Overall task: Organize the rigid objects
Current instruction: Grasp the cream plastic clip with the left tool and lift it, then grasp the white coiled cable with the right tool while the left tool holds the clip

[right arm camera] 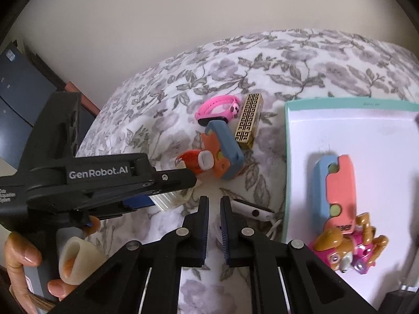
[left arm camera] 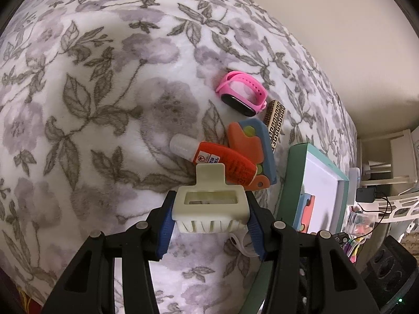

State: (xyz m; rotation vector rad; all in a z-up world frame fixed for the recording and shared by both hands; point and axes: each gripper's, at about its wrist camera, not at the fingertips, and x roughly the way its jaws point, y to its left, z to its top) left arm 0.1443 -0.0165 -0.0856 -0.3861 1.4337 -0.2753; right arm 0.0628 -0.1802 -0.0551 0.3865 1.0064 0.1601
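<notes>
My left gripper [left arm camera: 209,217] is shut on a cream plastic clip-like piece [left arm camera: 210,204], held just above the floral bedspread; it also shows in the right wrist view [right arm camera: 167,201]. Ahead lie a red tube [left arm camera: 222,163], an orange-and-blue toy block [left arm camera: 252,151], a gold patterned case [left arm camera: 275,121] and a pink smartwatch [left arm camera: 242,93]. My right gripper [right arm camera: 214,209] is nearly shut and empty, hovering over the bed. A teal-rimmed white tray [right arm camera: 290,172] to its right holds a blue-and-pink block [right arm camera: 337,185] and a toy dog [right arm camera: 348,248].
A small white-and-black object with a cord [right arm camera: 255,210] lies by the tray's left rim. The wall runs behind the bed. Shelves, a charger and cables [left arm camera: 371,196] sit beyond the bed's right edge. A dark cabinet [right arm camera: 23,99] stands at left.
</notes>
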